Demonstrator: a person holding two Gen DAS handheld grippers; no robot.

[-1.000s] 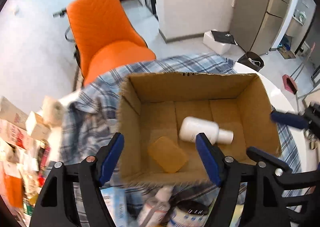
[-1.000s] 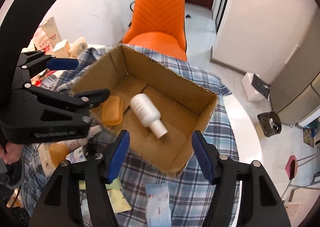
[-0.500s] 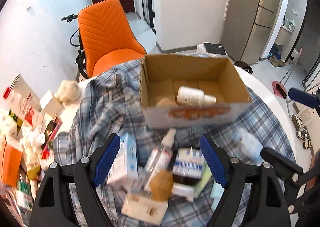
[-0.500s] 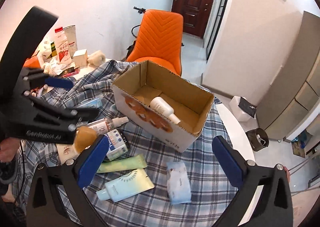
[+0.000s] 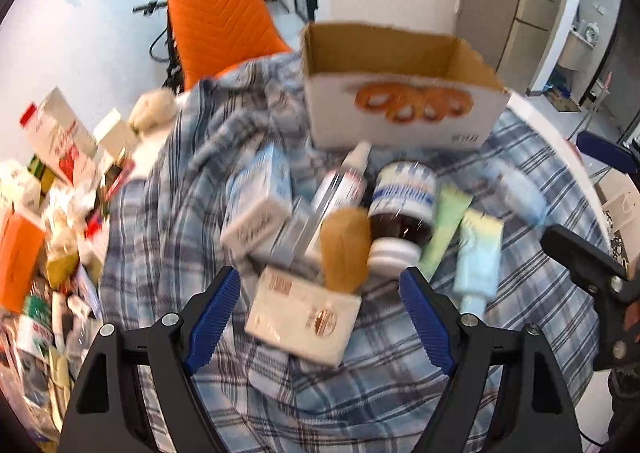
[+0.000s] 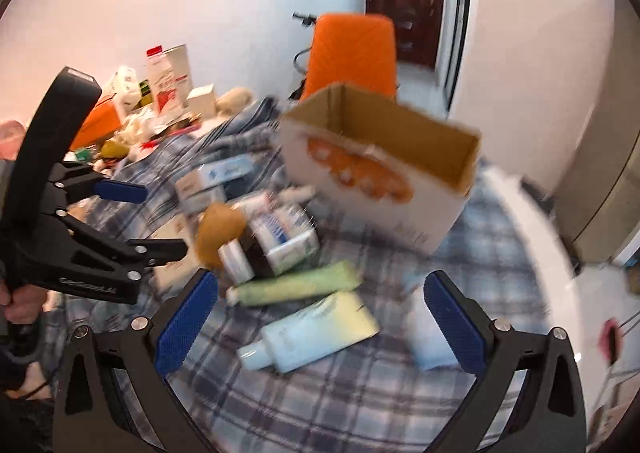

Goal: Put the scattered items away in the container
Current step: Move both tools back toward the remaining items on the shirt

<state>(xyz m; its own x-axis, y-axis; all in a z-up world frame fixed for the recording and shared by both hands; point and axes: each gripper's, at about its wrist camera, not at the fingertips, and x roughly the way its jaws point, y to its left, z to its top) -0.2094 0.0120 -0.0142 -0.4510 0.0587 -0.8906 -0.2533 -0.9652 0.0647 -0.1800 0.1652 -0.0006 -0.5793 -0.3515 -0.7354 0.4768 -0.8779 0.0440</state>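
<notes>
Both tongs spread wide, nothing pinched. Left tongs (image 5: 320,317) hang over the pile, lined up on the white carton (image 5: 304,321) lying nearest, likely the next pick. Right tongs (image 6: 320,321) sit above the pale blue tube (image 6: 316,333) and green tube (image 6: 296,285), which lie side by side, easy flat grabs. Cardboard box (image 5: 400,109) stands upright, open top, at the far side of the pile, so drops go straight in (contents hidden from this angle). Brown jar (image 5: 400,213) on its side, spray bottle (image 5: 340,185) leaning into the heap, tan sponge (image 5: 346,249) propped on the carton. All on a plaid cloth (image 5: 360,393) over a round white table (image 5: 560,145). Orange chair (image 5: 224,13) behind, dark door (image 6: 404,1), more clutter along the left wall; frames blurred
</notes>
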